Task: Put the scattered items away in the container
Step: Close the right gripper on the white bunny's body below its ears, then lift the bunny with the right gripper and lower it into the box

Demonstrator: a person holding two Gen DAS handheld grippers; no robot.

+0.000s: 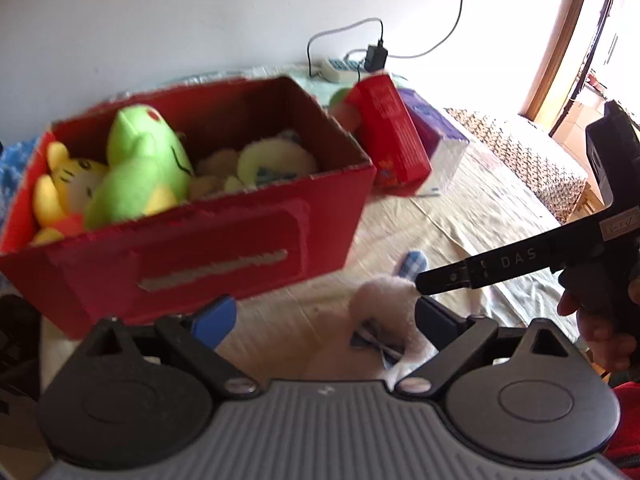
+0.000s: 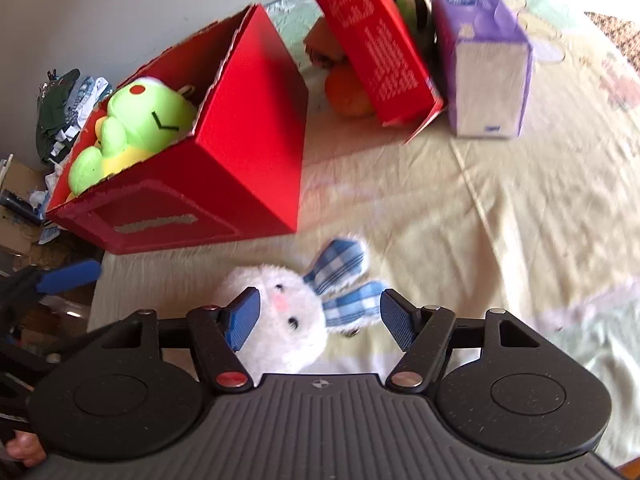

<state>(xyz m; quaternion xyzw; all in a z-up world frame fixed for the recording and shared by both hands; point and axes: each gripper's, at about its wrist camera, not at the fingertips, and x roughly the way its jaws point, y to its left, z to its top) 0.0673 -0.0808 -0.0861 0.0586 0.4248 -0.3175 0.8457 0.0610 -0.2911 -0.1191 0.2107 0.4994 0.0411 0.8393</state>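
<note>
Two grippers are in play, and both stand released. My right gripper (image 2: 320, 316) has its blue pads spread wide on either side of the white bunny (image 2: 280, 316): the left pad looks to be touching or just beside its head, the right pad is apart from its checked ears, so nothing is gripped yet. My left gripper (image 1: 324, 312) is also spread, holding nothing, with the bunny (image 1: 384, 296) lying ahead of it on the bedspread (image 2: 500, 220).

Beyond the bunny, near it, stands the red box (image 2: 240, 152), the container. Several soft toys already lie inside: the green plush (image 1: 140, 160), a yellow-eared one (image 1: 68, 184) and a pale one (image 1: 272, 160).

Behind the box, still outside it, I see a smaller red carton (image 2: 380, 52) leaning, an orange thing (image 2: 348, 92) under it, a purple tissue pack (image 2: 484, 52) and a green-and-black toy (image 2: 416, 12).

I judge the task to be well under way but not finished; the bunny looks next.
</note>
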